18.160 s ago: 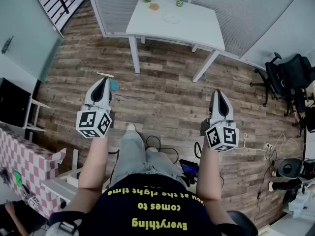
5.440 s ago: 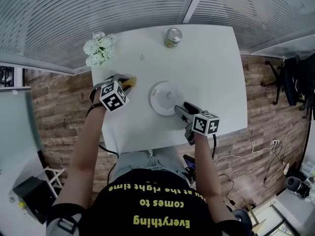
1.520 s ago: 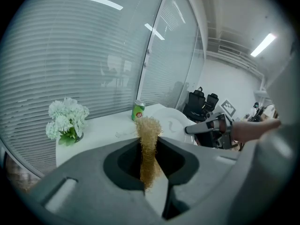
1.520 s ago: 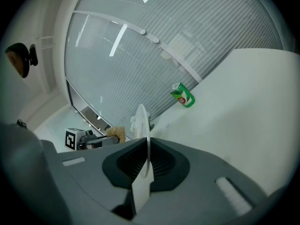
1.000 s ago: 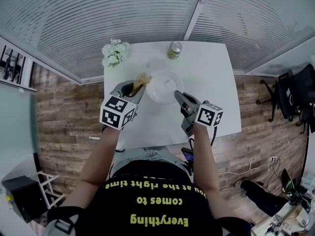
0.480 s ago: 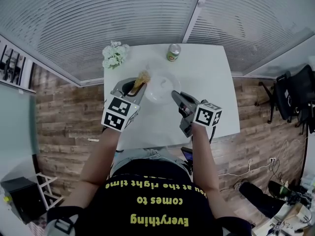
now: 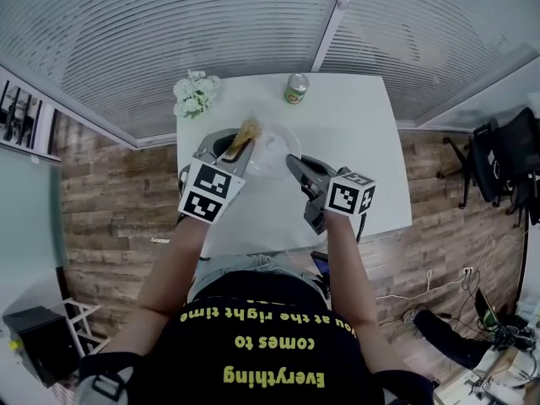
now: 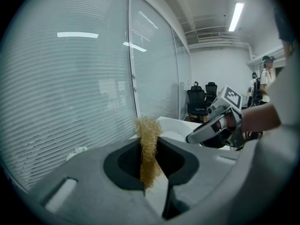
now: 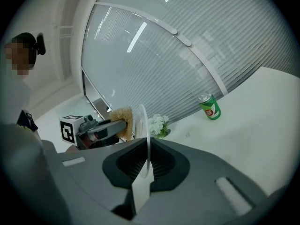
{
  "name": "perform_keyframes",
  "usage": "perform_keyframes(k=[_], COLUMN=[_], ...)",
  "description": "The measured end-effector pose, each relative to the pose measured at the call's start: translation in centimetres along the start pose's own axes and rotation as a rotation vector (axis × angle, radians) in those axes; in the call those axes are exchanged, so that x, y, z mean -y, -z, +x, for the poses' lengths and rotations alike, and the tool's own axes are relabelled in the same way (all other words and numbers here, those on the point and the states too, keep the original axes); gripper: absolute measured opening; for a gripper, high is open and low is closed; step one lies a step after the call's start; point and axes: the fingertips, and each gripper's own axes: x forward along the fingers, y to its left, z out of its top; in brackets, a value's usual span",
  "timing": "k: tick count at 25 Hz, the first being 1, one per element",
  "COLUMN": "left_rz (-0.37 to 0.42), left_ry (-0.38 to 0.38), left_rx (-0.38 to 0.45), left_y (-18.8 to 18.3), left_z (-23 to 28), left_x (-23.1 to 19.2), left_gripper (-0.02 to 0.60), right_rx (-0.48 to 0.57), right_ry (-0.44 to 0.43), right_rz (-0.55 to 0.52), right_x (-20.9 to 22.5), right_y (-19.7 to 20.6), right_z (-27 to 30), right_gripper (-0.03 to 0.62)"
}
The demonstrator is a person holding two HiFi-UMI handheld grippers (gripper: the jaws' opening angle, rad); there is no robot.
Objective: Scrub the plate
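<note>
While left jaws pinch the scrubber (image 8: pixel 148 142), right jaws clamp the plate (image 9: pixel 147 142).

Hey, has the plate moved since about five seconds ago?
Yes. The plate lay flat in the middle of the table; now the right claw holds it raised on edge, shifted slightly toward the flowers.

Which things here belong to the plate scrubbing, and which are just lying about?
In use: plate, clamped in the right gripper; fibrous scrubber, clamped in the left gripper.
Lying about: green can; white flowers; both on the table.
</note>
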Motion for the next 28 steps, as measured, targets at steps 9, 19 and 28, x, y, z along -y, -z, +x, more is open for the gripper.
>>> perform_keyframes(k=[9, 19, 28], left_rz=[0.037, 0.046, 0.068], left_ry=[0.007, 0.016, 0.043], left_rx=[-0.021, -0.028, -0.029], left_y=[0.0, 0.0, -0.1], left_z=[0.4, 0.9, 1.0], left_x=[0.7, 1.0, 2.1], left_gripper=[0.067, 0.067, 0.067], right_rx=[-0.026, -0.027, -0.029], right_ry=[-0.006, -0.01, -0.004], right_rz=[-0.016, -0.017, -0.032], right_x=[-0.5, -0.7, -1.1], right_y=[0.3, 0.2, 0.3], right_z=[0.3, 0.6, 0.9], right_gripper=[0.014, 0.014, 0.014])
